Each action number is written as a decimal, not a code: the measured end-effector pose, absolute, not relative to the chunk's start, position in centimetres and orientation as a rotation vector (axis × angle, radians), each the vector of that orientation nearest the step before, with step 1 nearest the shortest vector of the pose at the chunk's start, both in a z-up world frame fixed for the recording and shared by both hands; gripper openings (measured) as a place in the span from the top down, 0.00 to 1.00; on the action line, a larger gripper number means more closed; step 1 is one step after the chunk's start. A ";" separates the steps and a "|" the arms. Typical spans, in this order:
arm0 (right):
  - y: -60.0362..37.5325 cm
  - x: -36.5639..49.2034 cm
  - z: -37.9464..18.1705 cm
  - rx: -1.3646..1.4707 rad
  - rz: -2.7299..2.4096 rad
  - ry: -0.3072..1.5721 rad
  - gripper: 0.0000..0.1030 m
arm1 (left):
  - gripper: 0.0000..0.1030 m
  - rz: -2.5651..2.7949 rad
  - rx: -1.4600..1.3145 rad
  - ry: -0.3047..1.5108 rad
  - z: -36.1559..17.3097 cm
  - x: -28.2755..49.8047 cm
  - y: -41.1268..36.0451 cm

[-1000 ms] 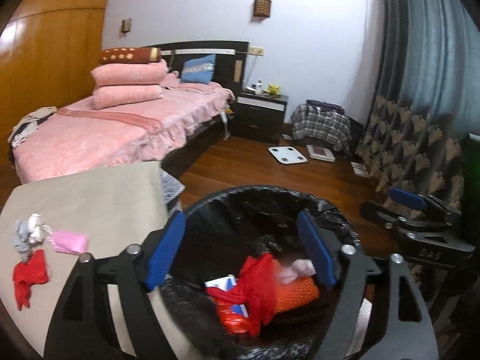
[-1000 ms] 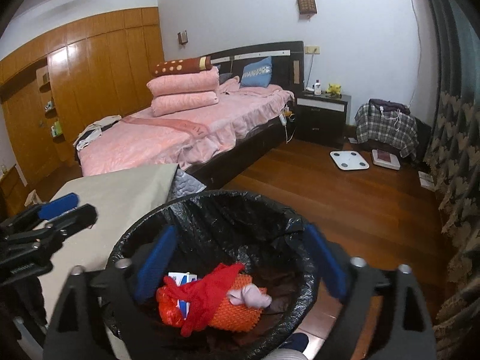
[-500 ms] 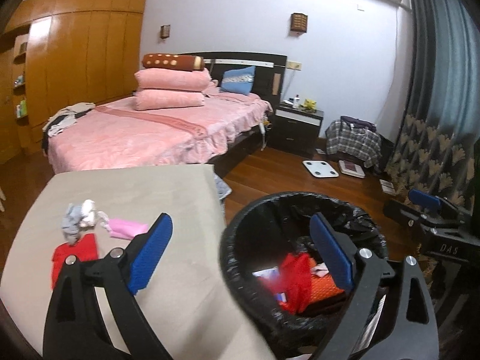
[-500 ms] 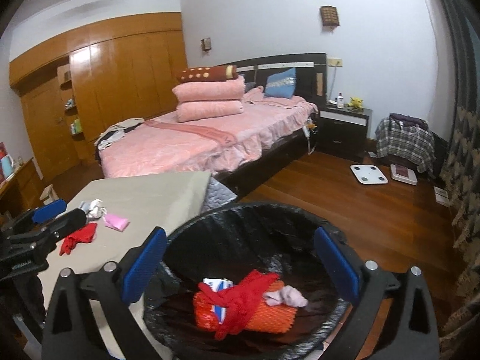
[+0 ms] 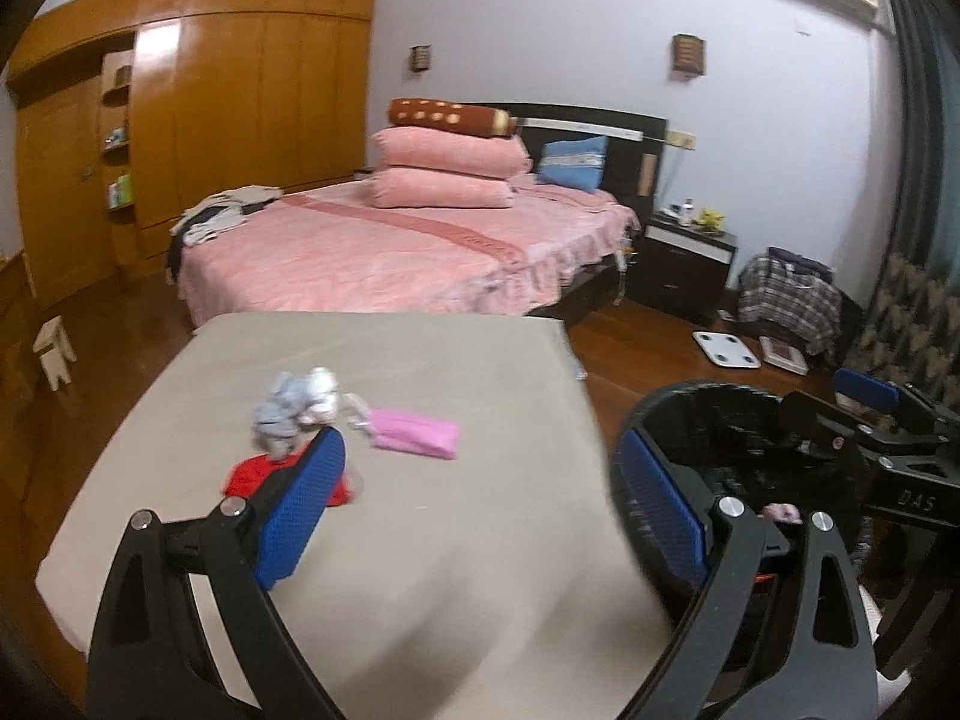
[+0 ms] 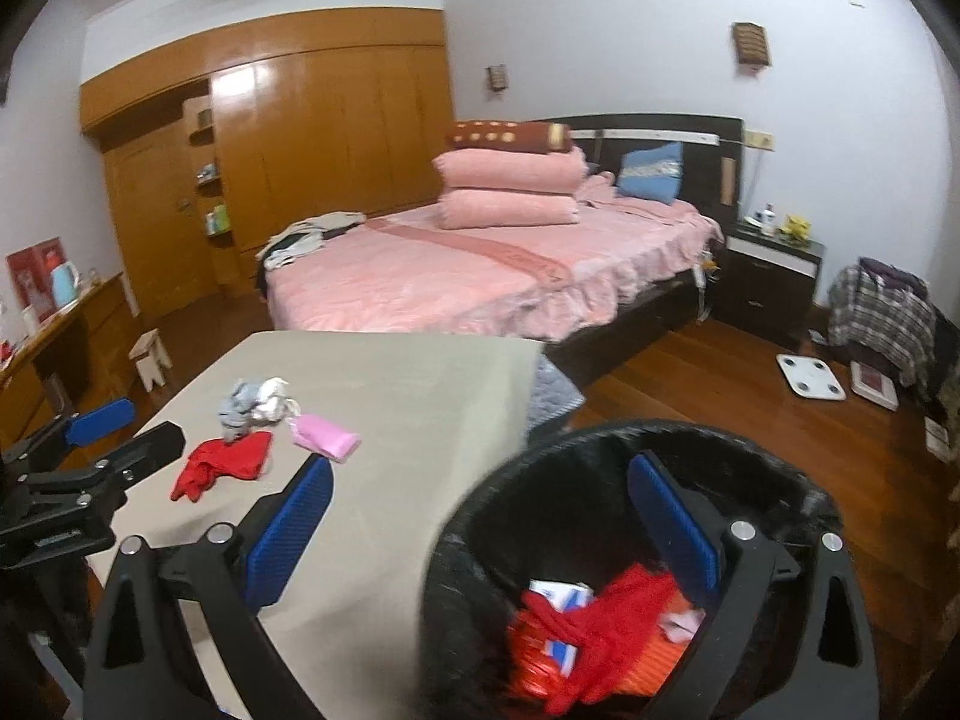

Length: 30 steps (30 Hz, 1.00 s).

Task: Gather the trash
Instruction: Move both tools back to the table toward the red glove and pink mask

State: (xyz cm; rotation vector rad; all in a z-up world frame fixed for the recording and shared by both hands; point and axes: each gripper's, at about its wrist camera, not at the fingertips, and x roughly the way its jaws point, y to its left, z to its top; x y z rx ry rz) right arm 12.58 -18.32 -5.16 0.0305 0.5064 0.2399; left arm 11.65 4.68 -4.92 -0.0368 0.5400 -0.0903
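Note:
On the beige table (image 5: 456, 546) lie a red scrap (image 6: 222, 463), a grey-white crumpled wad (image 6: 255, 399) and a pink packet (image 6: 324, 435); they also show in the left wrist view: red scrap (image 5: 249, 477), wad (image 5: 294, 405), packet (image 5: 414, 437). A black-lined bin (image 6: 570, 480) beside the table's right edge holds red and orange trash (image 6: 600, 630). My left gripper (image 5: 480, 510) is open and empty above the table, short of the scraps. My right gripper (image 6: 480, 528) is open and empty, straddling the table's edge and the bin's rim.
A pink bed (image 6: 480, 282) stands behind the table, with a dark nightstand (image 6: 774, 270) to its right. A white scale (image 6: 810, 377) and a plaid bundle (image 6: 882, 306) are on the wooden floor. A small stool (image 6: 150, 357) stands at the left by the wardrobe.
Both grippers have swung left, away from over the bin toward the table. The scraps on the table have come nearer the middle of both views. Both stay open.

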 end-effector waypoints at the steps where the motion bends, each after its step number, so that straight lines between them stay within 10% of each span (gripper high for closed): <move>1: -17.2 13.0 -5.3 0.026 0.255 0.509 0.06 | 0.12 -0.076 -0.035 0.543 -5.1 11.9 5.4; 30: -6.1 22.2 -12.6 -0.017 0.326 0.606 0.06 | 0.12 0.165 -0.118 0.752 -15.0 20.1 19.1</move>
